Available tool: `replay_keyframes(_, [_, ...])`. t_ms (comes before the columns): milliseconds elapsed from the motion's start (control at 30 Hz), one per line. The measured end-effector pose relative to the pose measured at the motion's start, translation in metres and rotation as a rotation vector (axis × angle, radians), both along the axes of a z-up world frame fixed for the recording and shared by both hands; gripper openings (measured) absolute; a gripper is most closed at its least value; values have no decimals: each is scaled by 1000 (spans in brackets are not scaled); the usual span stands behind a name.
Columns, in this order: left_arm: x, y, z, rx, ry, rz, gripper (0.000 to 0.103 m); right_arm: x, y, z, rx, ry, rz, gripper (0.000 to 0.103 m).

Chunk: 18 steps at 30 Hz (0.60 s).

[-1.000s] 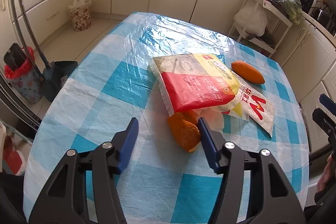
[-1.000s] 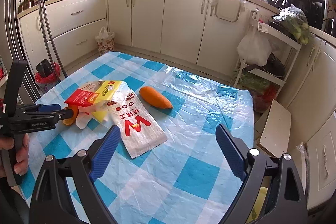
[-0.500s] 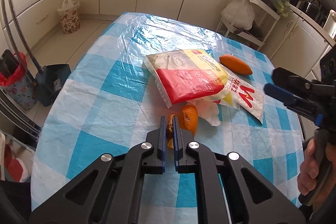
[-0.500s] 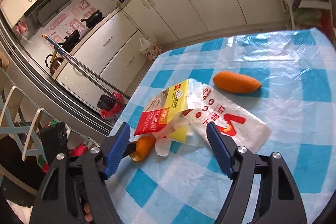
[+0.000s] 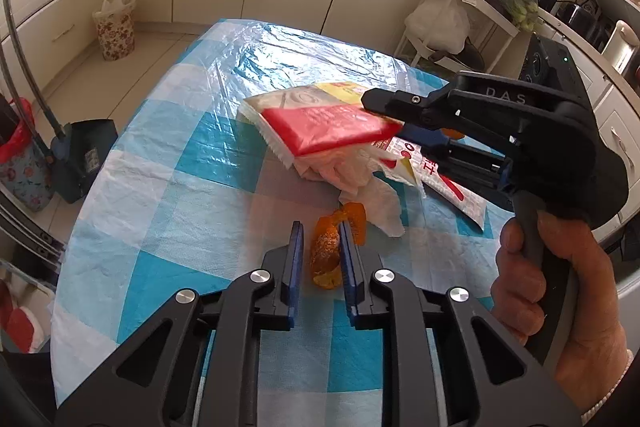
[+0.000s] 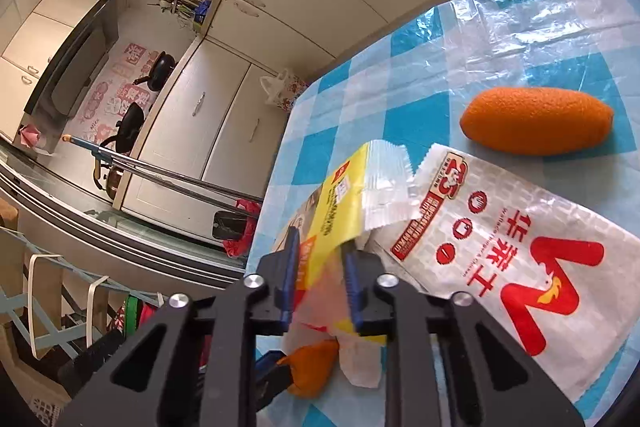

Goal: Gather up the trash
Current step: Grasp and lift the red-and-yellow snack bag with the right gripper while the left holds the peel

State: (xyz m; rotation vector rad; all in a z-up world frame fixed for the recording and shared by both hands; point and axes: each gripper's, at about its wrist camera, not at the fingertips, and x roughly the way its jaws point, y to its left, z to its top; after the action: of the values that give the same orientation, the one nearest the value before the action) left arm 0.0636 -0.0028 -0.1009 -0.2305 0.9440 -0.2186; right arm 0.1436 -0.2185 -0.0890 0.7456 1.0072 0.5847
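Orange peel (image 5: 334,247) sits between the opening left gripper (image 5: 320,259). Closing right gripper (image 6: 320,283) pinches the red-yellow wrapper (image 6: 340,211); everything remains uncollected.

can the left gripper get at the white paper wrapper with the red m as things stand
Probably not directly. The left gripper has orange peel between its jaws, which are opening, and the right gripper with the red-and-yellow packet and crumpled tissue lie across the way to the white wrapper.

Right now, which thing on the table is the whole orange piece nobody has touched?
On the blue checked table, look past the white wrapper with the big red letter. The smooth whole orange piece lies alone beyond it, unlike the torn peel beside the crumpled tissue.
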Motion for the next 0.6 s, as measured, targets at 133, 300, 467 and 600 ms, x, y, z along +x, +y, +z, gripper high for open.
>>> replay_keyframes(133, [2, 5, -3, -19, 14, 16, 20, -4, 0, 17, 22, -51, -11, 4])
replay_keyframes(300, [1, 6, -3, -16, 11, 20, 23, -9, -16, 38, 86, -112, -60, 2])
replay_keyframes(467, [1, 2, -2, -7, 0, 19, 30, -27, -45, 67, 132, -186, -100, 2])
replay_keyframes(600, [1, -7, 1, 15, -28, 8, 36, -49, -70, 82, 112, -218, -111, 2])
